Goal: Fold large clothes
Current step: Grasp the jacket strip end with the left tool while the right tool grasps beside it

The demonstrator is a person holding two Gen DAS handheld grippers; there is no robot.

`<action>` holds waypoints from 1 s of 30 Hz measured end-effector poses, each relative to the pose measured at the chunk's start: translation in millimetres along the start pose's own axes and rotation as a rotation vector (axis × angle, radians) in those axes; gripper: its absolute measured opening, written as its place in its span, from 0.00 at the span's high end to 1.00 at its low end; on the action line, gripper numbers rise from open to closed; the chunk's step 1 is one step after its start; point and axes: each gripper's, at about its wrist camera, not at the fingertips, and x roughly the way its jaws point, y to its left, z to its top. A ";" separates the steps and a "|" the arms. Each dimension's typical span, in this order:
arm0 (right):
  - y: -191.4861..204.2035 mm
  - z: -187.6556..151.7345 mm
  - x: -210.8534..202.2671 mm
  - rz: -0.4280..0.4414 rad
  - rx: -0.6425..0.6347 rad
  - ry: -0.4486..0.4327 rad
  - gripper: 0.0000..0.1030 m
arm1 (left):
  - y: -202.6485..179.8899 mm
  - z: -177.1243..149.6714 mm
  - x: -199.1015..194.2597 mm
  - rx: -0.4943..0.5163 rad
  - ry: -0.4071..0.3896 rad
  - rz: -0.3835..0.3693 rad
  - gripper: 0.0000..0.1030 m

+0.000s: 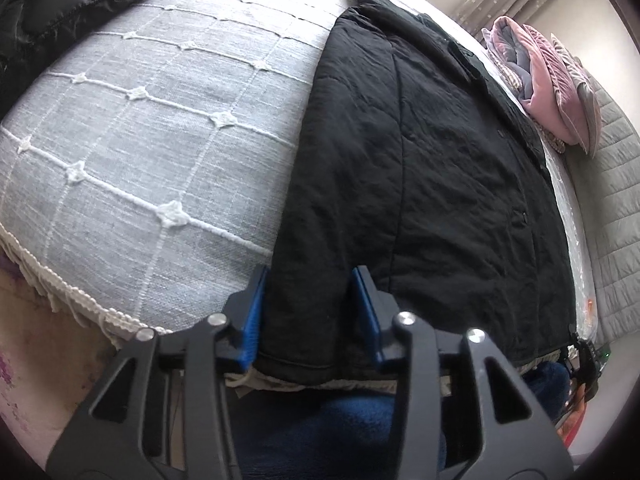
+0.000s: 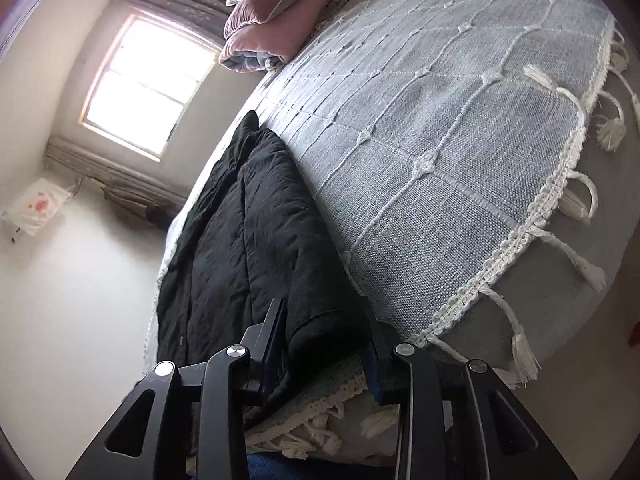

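Left claw [image 1: 310, 312] and right claw [image 2: 326, 344] both gape, unclenched, straddling the black padded coat [image 1: 420, 168] hem. Judged bulky, soft, slippery; pinch hem corners.

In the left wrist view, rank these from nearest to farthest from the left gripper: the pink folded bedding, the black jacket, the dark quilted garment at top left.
From the left gripper:
1. Black jacket: its hem lies between the open fingers, right of centre on the bed.
2. Dark quilted garment: far left corner.
3. Pink folded bedding: far right, near the curtain.
Items 2 and 3 are too close to call.
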 end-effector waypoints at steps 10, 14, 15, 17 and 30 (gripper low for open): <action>6.1 -3.0 7.3 0.026 0.018 0.041 0.91 | -2.4 7.8 8.5 -0.039 0.048 -0.062 0.87; 10.8 -2.6 -1.8 0.072 0.044 0.013 0.93 | -0.7 7.6 2.1 -0.090 0.027 -0.081 0.91; 16.6 -1.4 -6.9 0.082 0.033 0.000 0.93 | -1.4 6.8 -1.5 -0.090 0.016 -0.080 0.92; 29.4 1.2 -16.0 0.092 -0.001 -0.020 0.94 | -1.8 6.4 -10.3 -0.098 -0.009 -0.090 0.92; 102.8 2.8 -102.5 0.306 -0.130 -0.125 0.95 | -7.3 -6.9 -157.1 -0.065 -0.222 -0.301 0.95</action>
